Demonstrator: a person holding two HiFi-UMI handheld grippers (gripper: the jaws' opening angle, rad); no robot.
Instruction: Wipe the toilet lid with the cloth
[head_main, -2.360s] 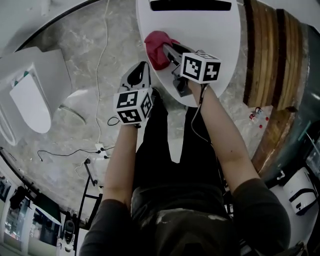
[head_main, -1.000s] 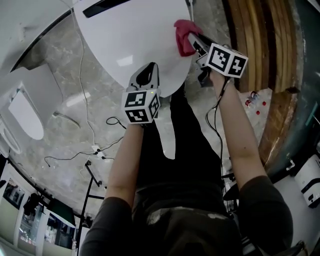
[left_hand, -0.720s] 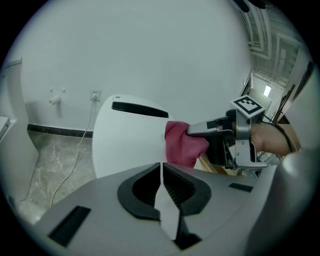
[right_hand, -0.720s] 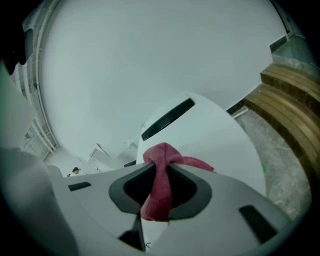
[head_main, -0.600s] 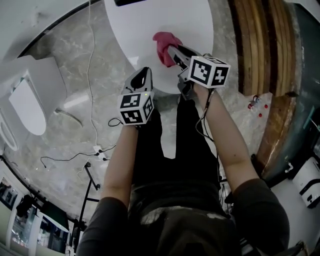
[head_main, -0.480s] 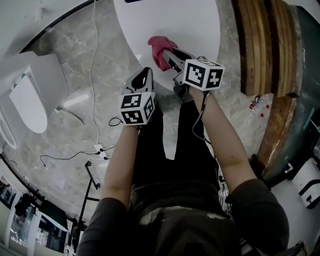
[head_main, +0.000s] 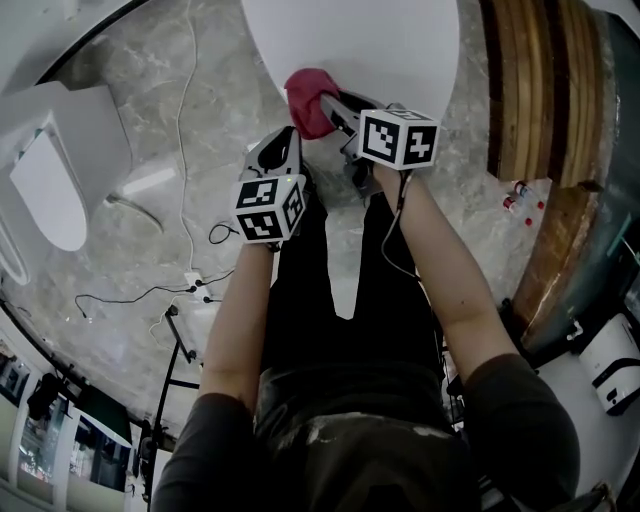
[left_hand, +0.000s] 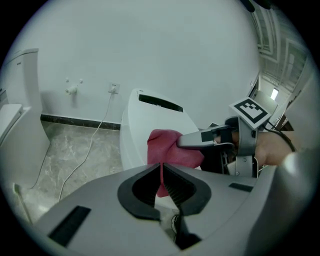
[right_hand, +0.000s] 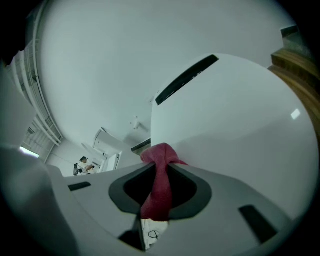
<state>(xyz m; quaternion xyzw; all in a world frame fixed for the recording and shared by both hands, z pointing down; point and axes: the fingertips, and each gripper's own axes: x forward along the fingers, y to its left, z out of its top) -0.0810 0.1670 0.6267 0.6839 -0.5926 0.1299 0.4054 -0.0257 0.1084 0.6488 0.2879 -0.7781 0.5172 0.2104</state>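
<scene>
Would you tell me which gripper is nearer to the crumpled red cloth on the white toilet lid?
Right. The right gripper has the crumpled red cloth clamped in its fingers; the left gripper hangs shut and empty close beside it.

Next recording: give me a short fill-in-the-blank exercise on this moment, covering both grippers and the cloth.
1. The right gripper is shut on a red ___.
2. The left gripper holds nothing; its jaws are ___.
3. The cloth lies against the toilet lid, whose colour is ___.
Missing words: cloth; shut; white.
</scene>
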